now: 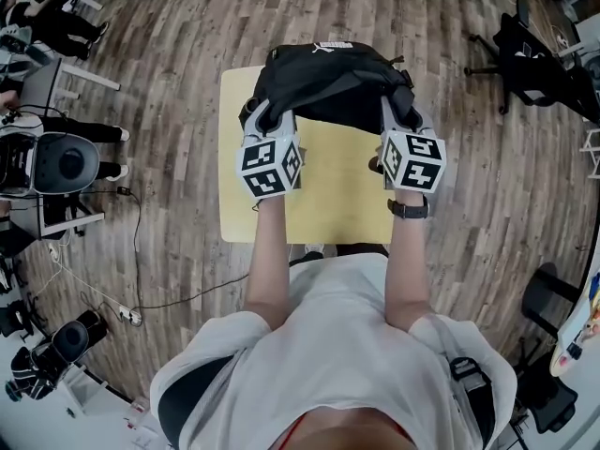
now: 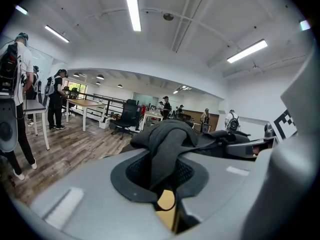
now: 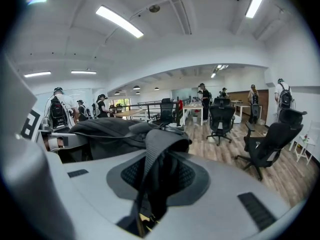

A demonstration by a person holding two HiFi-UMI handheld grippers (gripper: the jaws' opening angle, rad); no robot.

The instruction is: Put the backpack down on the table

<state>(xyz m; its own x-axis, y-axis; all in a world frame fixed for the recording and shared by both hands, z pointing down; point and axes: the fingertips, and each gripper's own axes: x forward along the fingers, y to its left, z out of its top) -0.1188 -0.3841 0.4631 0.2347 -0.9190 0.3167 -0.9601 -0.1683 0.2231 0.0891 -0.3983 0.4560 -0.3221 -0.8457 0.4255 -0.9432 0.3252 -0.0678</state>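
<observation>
A black backpack [image 1: 323, 82] hangs over the far half of a small yellow table [image 1: 323, 200]; whether its bottom touches the top I cannot tell. My left gripper [image 1: 267, 118] is shut on a padded shoulder strap [image 2: 167, 144] at the bag's left side. At the bag's right side my right gripper [image 1: 398, 115] is shut on the other strap [image 3: 157, 151]. In both gripper views the strap runs up out of the closed jaws and folds over toward the bag's body [image 3: 107, 129].
The table stands on a wood floor. Black office chairs [image 1: 534, 50] are at the right, desks and seated people [image 1: 47, 26] at the left, and a cable [image 1: 141, 251] trails on the floor left of the table. The person's torso fills the near edge.
</observation>
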